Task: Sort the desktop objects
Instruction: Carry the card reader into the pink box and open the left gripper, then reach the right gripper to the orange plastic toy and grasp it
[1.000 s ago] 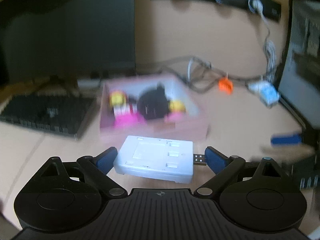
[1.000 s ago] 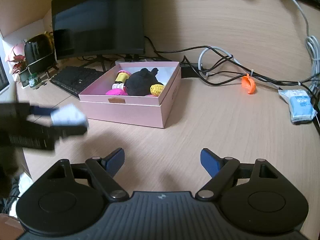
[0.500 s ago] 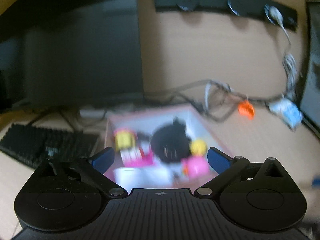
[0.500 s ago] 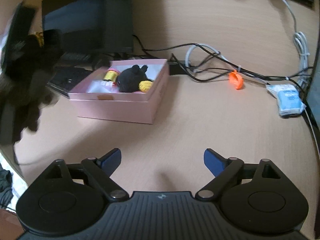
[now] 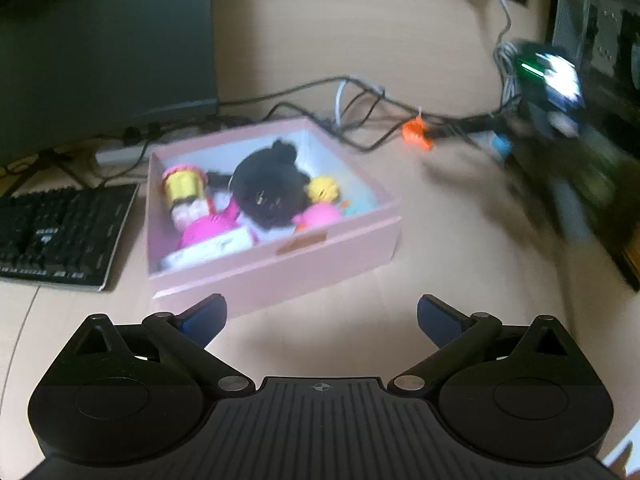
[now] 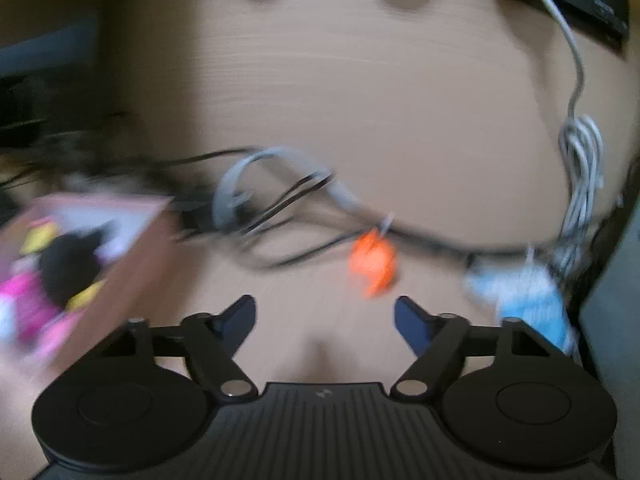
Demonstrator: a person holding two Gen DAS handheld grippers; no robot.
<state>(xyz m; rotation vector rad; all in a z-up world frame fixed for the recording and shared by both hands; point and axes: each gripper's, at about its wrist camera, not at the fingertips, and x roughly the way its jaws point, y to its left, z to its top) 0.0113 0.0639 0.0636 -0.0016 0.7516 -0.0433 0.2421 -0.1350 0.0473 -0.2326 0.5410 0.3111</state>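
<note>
Wooden desk (image 5: pixel 460 240) with pink box (image 5: pixel 280 268), keyboard (image 5: pixel 60 232), cables (image 5: pixel 320 92), perhaps an orange clip (image 5: pixel 416 134).

The left gripper (image 5: pixel 322 316) is held tilted downward, its jaws spread wide with nothing between them. The right gripper (image 6: pixel 324 320) is blurred; its jaws have just been closing, nothing between them.

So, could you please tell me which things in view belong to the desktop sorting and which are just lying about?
Part of the job:
- pink box, already holding toys
- white device in the box
- orange clip
- blue packet
- left gripper and right gripper, both empty

Just lying about:
- keyboard
- monitor
- cables
</note>
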